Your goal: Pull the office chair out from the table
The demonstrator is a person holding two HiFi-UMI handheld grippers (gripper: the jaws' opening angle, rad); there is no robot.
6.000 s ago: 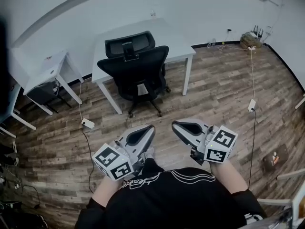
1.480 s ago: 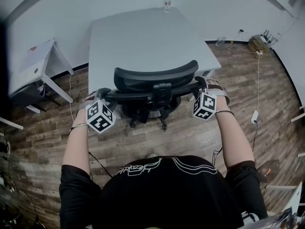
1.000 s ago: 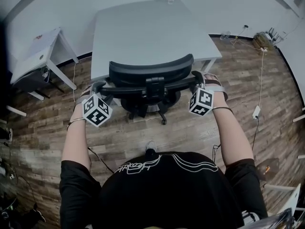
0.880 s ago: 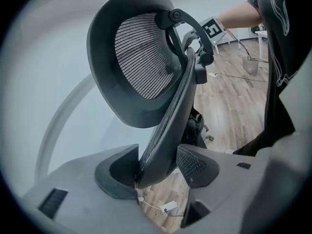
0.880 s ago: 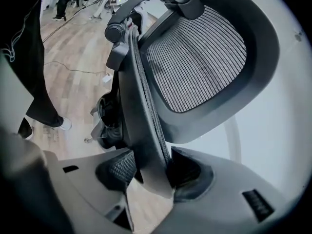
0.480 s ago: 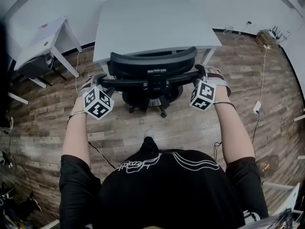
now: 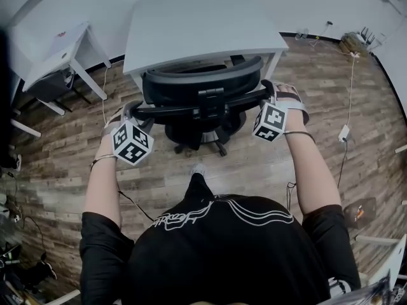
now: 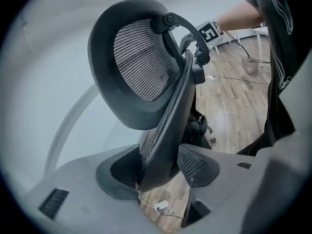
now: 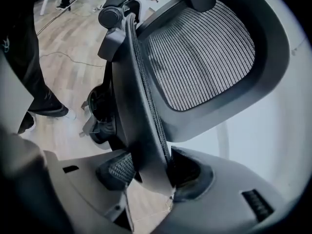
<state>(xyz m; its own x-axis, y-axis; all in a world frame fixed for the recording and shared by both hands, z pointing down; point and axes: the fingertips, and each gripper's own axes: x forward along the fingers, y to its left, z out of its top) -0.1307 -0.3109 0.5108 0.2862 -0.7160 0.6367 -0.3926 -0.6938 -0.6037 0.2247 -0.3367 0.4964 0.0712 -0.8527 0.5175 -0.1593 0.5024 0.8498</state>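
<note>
Your left gripper (image 7: 130,110) and right gripper (image 7: 268,91) are on opposite side edges of the black mesh-backed office chair (image 7: 202,88), at the upper part of its backrest, with your arms reaching forward on either side. In the left gripper view, the left gripper (image 8: 163,167) has its 2 jaws fairly wide apart yet closed onto the backrest's thick rim (image 8: 168,130), which fills the gap between the pads. In the right gripper view, the right gripper (image 9: 146,172) does the same on the other rim (image 9: 141,130): the jaws are spread about as wide and both pads are against the frame. The curved mesh headrest (image 8: 141,67) rises above both grips. In the head view, the chair sits close against the near edge of the pale grey rectangular table (image 7: 191,24), the top of its back overlapping that edge and its base on the wood-plank floor (image 7: 254,164) just in front of you. A smaller white side table (image 7: 60,53) stands well off to your left.
</note>
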